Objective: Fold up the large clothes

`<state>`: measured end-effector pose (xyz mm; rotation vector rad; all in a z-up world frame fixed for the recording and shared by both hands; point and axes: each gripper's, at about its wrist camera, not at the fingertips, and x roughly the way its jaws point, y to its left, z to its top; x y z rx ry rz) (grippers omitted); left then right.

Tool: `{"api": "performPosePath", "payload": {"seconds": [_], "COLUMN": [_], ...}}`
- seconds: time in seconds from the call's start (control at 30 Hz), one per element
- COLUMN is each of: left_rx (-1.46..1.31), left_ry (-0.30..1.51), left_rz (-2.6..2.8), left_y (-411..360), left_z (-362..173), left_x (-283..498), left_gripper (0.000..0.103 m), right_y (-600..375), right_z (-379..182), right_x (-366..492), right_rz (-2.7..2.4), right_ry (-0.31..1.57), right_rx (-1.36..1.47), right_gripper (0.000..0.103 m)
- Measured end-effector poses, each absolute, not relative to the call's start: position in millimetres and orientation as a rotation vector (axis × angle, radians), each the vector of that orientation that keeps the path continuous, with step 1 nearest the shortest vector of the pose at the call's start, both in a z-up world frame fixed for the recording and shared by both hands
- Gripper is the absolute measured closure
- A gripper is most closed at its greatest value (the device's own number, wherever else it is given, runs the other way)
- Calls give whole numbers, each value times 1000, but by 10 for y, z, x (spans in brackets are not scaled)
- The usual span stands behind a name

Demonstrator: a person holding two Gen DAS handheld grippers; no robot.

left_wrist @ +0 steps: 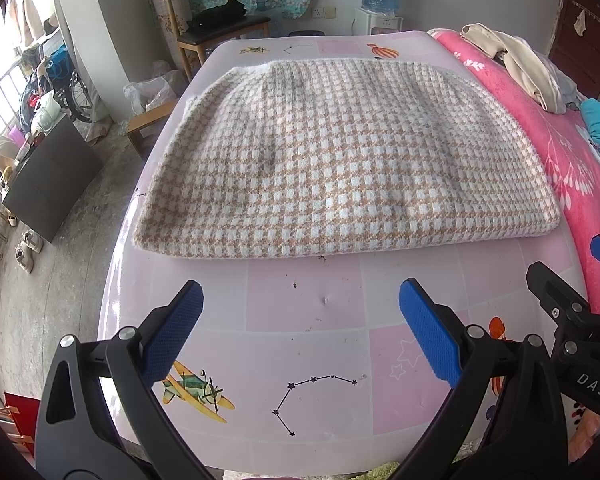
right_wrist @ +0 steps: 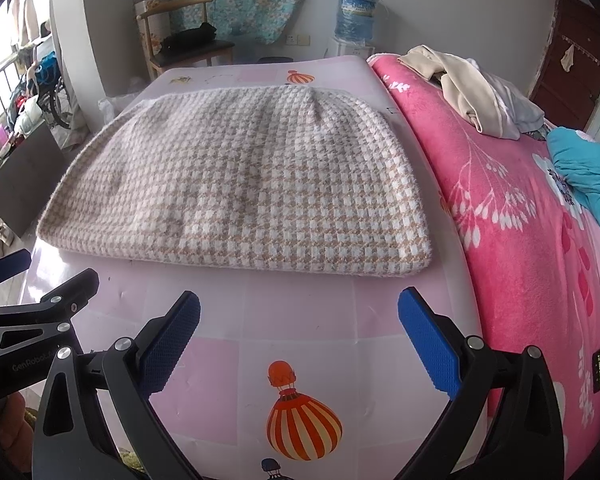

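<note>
Crowding the right of the frame, a pink blanket (right_wrist: pixel 512 216) carries beige clothes (right_wrist: pixel 468 84). The folded checked garment (left_wrist: pixel 340 160) lies flat mid-frame on the pink worktop (left_wrist: pixel 300 304). Left gripper (left_wrist: pixel 300 328) and right gripper (right_wrist: pixel 300 340) hover near it, fingers spread, empty.

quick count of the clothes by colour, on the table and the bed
Checked tan-and-white: 1, the folded garment on the table
Beige: 1, crumpled on the pink bed, beige garment
Teal: 1, teal cloth at the bed's right edge
Total: 3

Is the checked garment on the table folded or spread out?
Folded: the checked garment lies as a compact rectangle, with a thick doubled edge along its near side.
</note>
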<state>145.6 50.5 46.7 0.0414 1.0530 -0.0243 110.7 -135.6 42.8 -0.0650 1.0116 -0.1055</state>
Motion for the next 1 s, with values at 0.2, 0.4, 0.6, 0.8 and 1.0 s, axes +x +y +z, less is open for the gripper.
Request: {"api": "performPosePath", "payload": {"seconds": [0.2,0.4,0.6,0.8,1.0], "left_rx": [41,41,40,40,40], "left_ry": [1053,1052,1052,1050,1049], "left_rz": [-23,-24,-25,-24,-24], "left_y": [510,492,501,497,499], "left_z": [474,479,480,486,488], "left_x": [1466,1460,1466,1471,1471], "left_gripper": [8,8,8,8,8], "right_y": [-1349,-1362,-1370,-1372,-1368], "right_z": [427,421,424,428,431], "right_x": [1108,1108,1114,1116,1118], "right_rz": [-106,-107,-106,-106,-106], "right_ry": [1011,1009,1010,1009,1008], "right_rx": [-66,-67,-68,-68,-69], "right_gripper": [6,6,6,6,6]}}
